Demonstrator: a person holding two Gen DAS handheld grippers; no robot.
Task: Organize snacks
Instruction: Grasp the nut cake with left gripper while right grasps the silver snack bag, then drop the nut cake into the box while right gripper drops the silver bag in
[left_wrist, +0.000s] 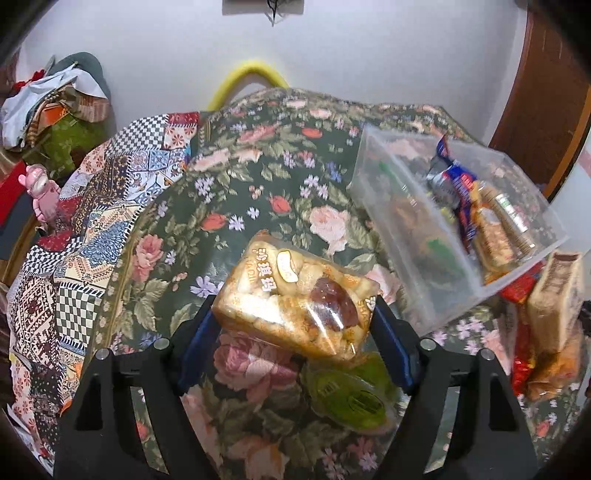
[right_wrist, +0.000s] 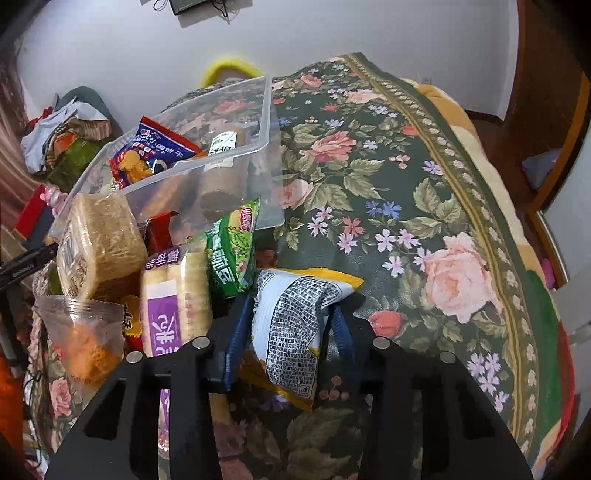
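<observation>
Left gripper (left_wrist: 295, 317) was clamped on the sachima pack (left_wrist: 295, 291) across its short sides, held clear of the floral cloth (left_wrist: 258, 177); right gripper (right_wrist: 291, 328) pinched the white-yellow pouch (right_wrist: 295, 314) mid-body, probably lifted. Both loads looked bound for the clear bin (right_wrist: 229, 151), half full, near the cloth's far edge. Loose snack pile (right_wrist: 173, 280) crowded the bin's near wall; cloth toward the right edge lay free.

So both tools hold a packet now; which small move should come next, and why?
Probably carry the left tool with its pastry packet right, toward the clear bin, and release it there. The bin already holds snacks and is open on top. The right tool also grips a white packet, so it could follow.
</observation>
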